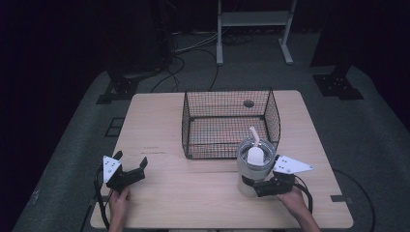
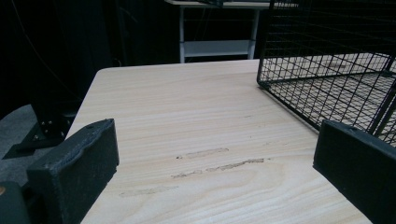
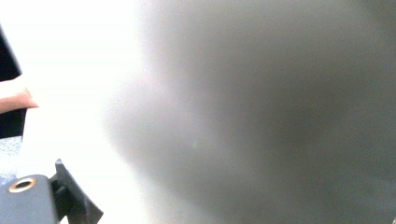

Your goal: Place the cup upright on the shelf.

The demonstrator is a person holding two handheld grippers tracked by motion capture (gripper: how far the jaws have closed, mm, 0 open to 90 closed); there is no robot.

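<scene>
Clearly the right gripper (image 1: 263, 186) was clenched low around the tumbler (image 1: 255, 166), which stood just in front of the wire basket (image 1: 227, 123). It looked rigid, smooth, likely slippery and top-heavy with its straw (image 1: 254, 136); the basket's near wall stood in the way. The left gripper (image 1: 129, 167) rested released on the surface (image 1: 193, 193).

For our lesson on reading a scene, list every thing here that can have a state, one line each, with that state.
Tumbler: upright on the table, straw in its lid, gripped low down.
Right gripper: jaws shut on the tumbler.
Left gripper: jaws open, holding nothing.
Wire basket: upright, open-topped, nothing inside.
Table: bears the basket and tumbler.
</scene>
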